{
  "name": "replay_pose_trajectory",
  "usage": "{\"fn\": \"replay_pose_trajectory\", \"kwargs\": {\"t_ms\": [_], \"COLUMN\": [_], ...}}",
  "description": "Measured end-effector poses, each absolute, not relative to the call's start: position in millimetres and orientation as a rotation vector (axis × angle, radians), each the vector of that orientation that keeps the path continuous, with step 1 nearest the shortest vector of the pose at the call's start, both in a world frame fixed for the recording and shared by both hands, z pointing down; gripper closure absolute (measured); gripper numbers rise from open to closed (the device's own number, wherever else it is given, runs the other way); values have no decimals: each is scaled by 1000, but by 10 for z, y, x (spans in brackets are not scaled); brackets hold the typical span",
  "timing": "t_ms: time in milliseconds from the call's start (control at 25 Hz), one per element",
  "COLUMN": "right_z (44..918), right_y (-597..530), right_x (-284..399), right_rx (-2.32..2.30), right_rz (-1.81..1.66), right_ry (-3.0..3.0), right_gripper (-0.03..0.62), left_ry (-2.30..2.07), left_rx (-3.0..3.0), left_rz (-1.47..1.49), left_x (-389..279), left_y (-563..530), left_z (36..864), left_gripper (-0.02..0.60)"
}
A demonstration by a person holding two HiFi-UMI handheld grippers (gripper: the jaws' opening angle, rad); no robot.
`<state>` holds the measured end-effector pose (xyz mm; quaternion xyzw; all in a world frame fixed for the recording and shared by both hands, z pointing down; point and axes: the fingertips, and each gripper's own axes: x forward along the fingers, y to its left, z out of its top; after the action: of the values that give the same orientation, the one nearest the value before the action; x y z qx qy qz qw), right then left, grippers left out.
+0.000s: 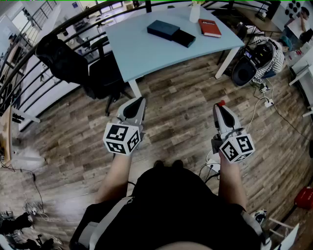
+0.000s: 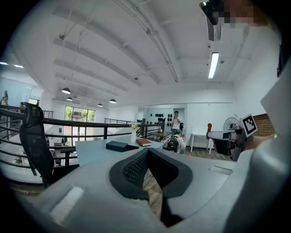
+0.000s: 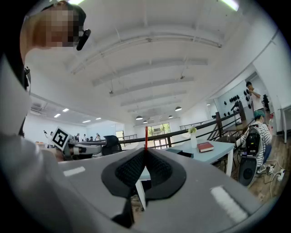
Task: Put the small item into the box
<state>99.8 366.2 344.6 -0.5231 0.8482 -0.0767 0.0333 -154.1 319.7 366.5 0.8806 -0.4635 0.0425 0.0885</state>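
A dark teal box (image 1: 164,29) with a black part (image 1: 184,37) beside it lies on the light blue table (image 1: 142,51), far ahead of both grippers. The box also shows in the left gripper view (image 2: 117,145). My right gripper (image 1: 220,104) is held over the wooden floor, shut on a thin small red item (image 3: 146,136) that sticks up past its tips (image 1: 221,103). To its left, at the same height, my left gripper (image 1: 139,100) is shut with nothing in it, and its pads (image 2: 136,166) meet at the tip.
A red book (image 1: 209,27) and a white vase (image 1: 194,12) stand on the table's far right. A black office chair (image 1: 73,63) sits left of the table by a railing. A seated person in a striped top (image 1: 268,54) is at the right, with cables (image 1: 261,100) on the floor.
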Motion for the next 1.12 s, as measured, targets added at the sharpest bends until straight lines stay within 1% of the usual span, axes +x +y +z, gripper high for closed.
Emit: {"fn": "replay_pose_trajectory", "kwargs": {"t_ms": [320, 640, 840, 1120], "right_z": [3491, 3406, 3447, 3601], "right_y": [3650, 3743, 3837, 3733], "right_x": [1061, 1363, 1530, 1654], "right_rx": [-1571, -1599, -1569, -1575], "right_rz": [-246, -177, -214, -339], "right_ry": [2637, 2602, 2598, 2588], "right_gripper": [583, 579, 579, 579], "left_ry": [-1321, -1277, -1266, -1189], "left_rx": [2630, 2661, 2759, 2728], "left_rz": [126, 119, 262, 211], "left_x": [-1237, -845, -489, -282], "left_y": [3202, 3273, 3378, 3236], "left_z": [3666, 3594, 3588, 3664], "left_gripper": [574, 574, 574, 574]}}
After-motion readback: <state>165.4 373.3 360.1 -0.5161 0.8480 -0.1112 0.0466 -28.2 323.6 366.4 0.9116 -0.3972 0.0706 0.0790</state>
